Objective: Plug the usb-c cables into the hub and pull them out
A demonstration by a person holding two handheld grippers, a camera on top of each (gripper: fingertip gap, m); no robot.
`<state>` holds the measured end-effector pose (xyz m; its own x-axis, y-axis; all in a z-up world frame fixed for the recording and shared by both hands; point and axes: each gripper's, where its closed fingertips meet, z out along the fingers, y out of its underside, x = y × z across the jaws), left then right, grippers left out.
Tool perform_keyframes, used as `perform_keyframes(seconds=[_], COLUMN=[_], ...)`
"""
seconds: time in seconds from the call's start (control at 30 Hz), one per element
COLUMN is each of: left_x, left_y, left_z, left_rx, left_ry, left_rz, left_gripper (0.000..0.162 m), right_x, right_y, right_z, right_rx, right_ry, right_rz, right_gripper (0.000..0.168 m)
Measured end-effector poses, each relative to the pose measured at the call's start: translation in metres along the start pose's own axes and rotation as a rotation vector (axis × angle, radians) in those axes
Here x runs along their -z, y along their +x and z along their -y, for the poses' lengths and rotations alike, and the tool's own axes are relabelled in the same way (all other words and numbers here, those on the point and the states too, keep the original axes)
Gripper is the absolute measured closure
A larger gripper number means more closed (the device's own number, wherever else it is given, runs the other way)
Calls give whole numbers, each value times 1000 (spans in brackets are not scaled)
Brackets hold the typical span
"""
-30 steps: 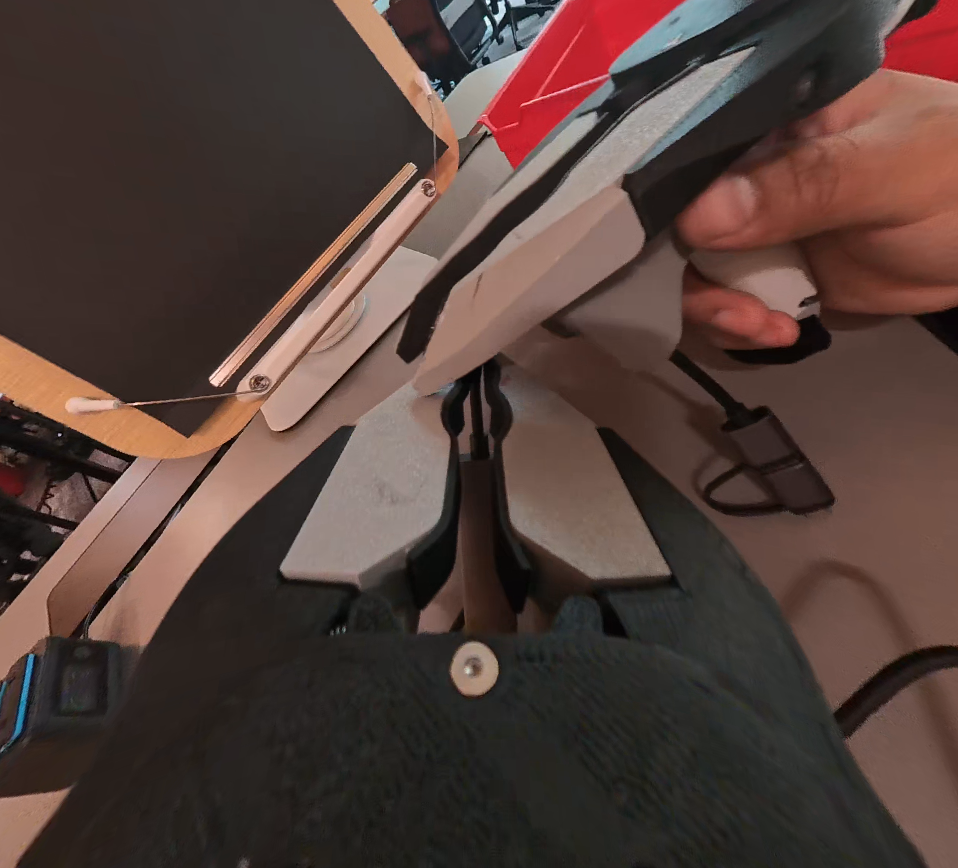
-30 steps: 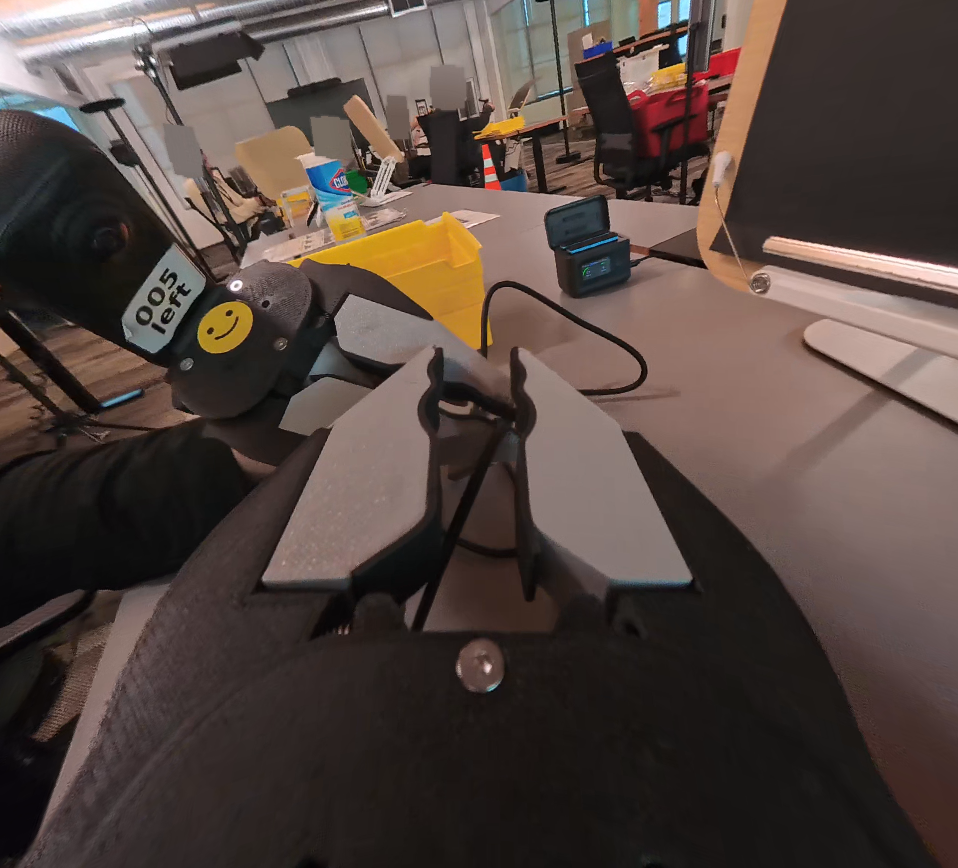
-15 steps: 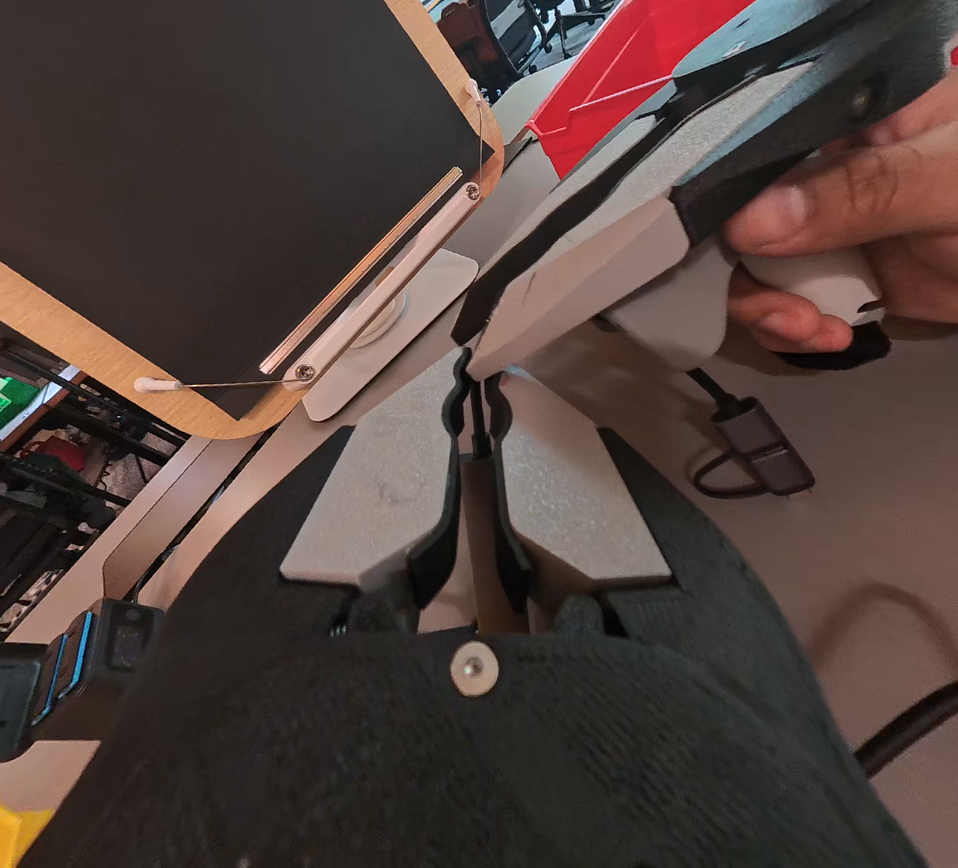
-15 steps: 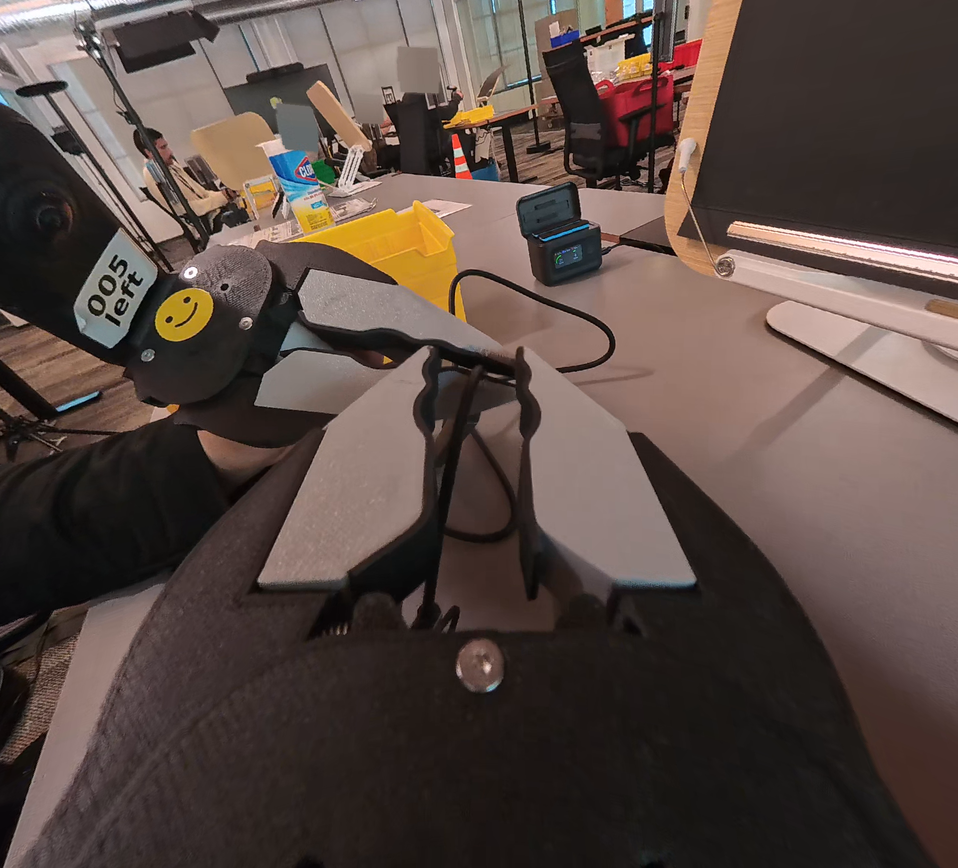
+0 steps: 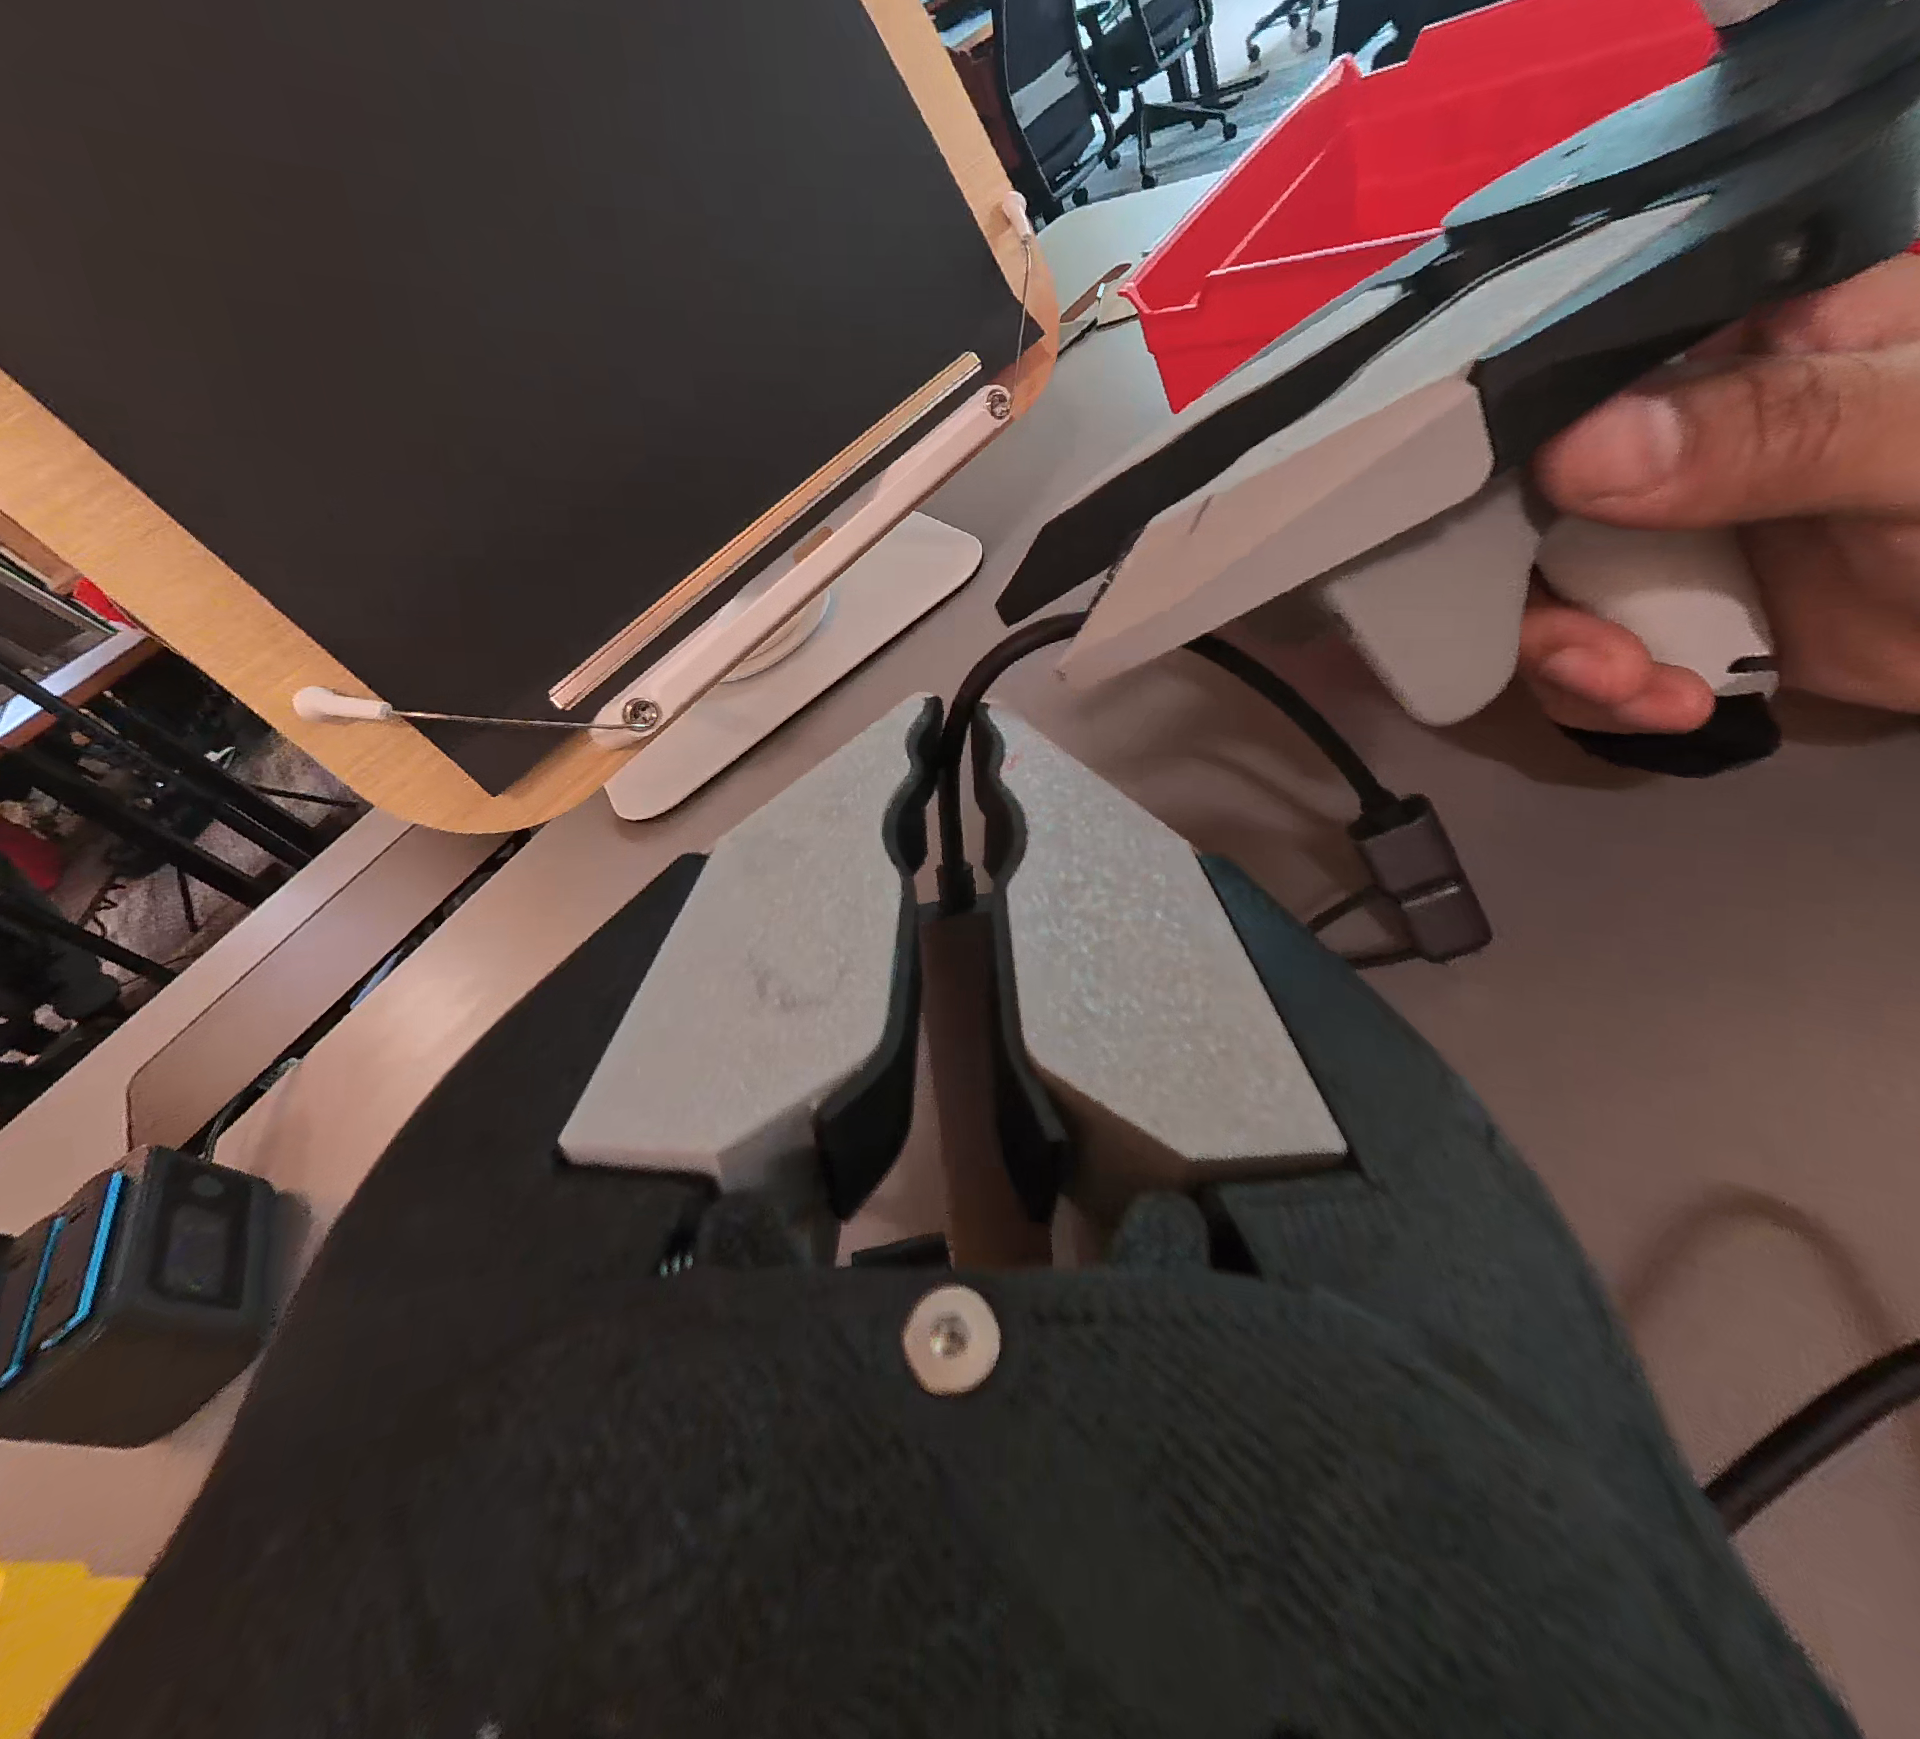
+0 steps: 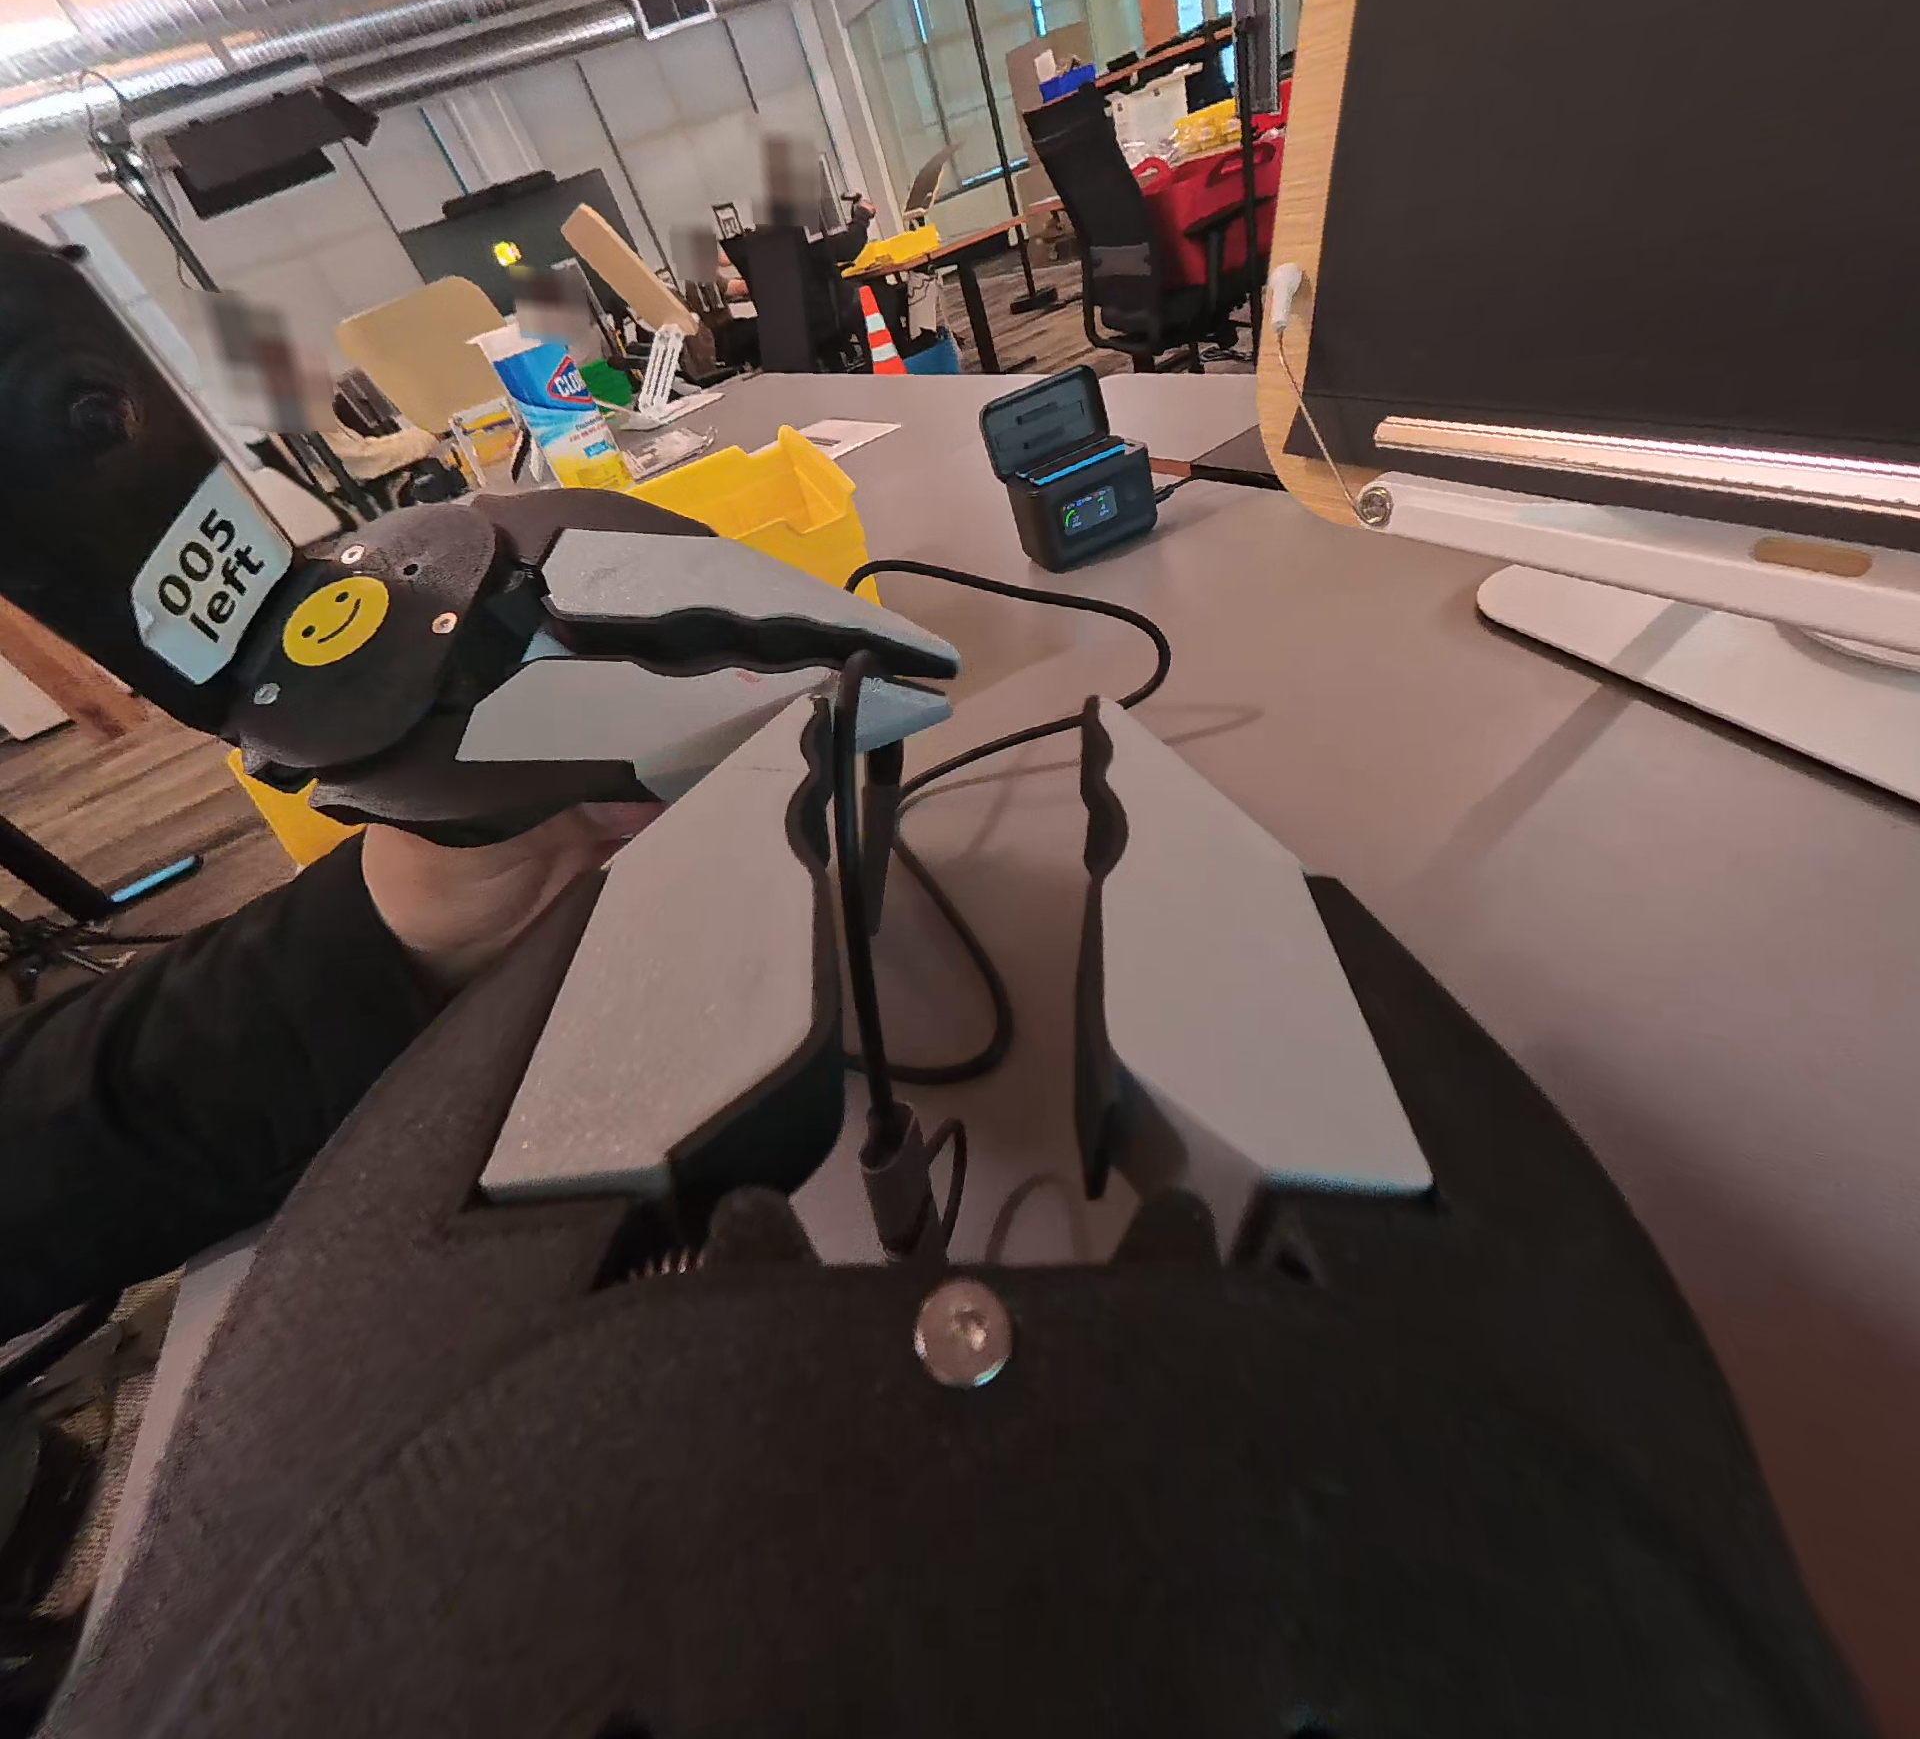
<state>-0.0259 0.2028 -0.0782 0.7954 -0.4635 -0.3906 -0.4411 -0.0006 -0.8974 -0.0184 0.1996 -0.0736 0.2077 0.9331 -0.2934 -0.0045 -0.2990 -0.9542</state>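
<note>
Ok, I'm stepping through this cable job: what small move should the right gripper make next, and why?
Probably ease the right gripper forward and down, then close on the grey connector. Its jaws stand open, with the connector and black cable lying between its fingers, while the left gripper is shut on the cable's other end.

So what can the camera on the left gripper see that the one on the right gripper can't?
Only the left wrist view shows the red bin and a small grey adapter lying on the table. Only the right wrist view shows the yellow bin and the wipes canister. Both show the left gripper shut on the black cable, the right gripper open, the dark board on its white stand, and the small black charging case.
</note>
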Motion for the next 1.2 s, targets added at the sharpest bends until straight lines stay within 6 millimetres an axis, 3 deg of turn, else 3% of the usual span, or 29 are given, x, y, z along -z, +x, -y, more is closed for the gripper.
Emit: perform_keyframes(seconds=[0.17, 0.3, 0.47, 0.53, 0.63, 0.77, 0.9, 0.97, 1.03, 1.2], left_x=[1, -1, -2, -5, -6, -6, -10, -14, -15, -15], left_y=[8, 13, 11, -1, -2, -1, 14, 20, 22, 9], left_z=[1, 0, -3, -15, -27, -41, -56, -73, -84, -85], left_rx=[-59, -98, -72, -27, 53, 71, 125, 103, 22, -55], left_ry=[5, -8, -32, -101, -161, -224, -301, -380, -419, -439], left_rz=[-39, -45, -38, 8, -24, -63, -146, -167, -159, -67], left_gripper=[160, 160, 157, 133, 105, 100, 95, 103, 137, 141], right_x=[2, 1, 2, 5, 5, 9, 14, 16, 17, 18], right_y=[-2, -22, -15, -14, -16, -10, -11, -14, -15, -5], right_z=[4, -1, -3, 4, 7, 15, 24, 27, 29, 23], right_rx=[-8, -11, 64, 116, 162, 198, 192, 187, 193, 172], right_ry=[13, -38, -73, -43, -33, -7, 39, 54, 62, 25], right_rz=[18, 143, 61, 21, 5, -54, -55, -37, -35, -71], right_gripper=[123, 158, 168, 168, 168, 168, 168, 168, 168, 165])
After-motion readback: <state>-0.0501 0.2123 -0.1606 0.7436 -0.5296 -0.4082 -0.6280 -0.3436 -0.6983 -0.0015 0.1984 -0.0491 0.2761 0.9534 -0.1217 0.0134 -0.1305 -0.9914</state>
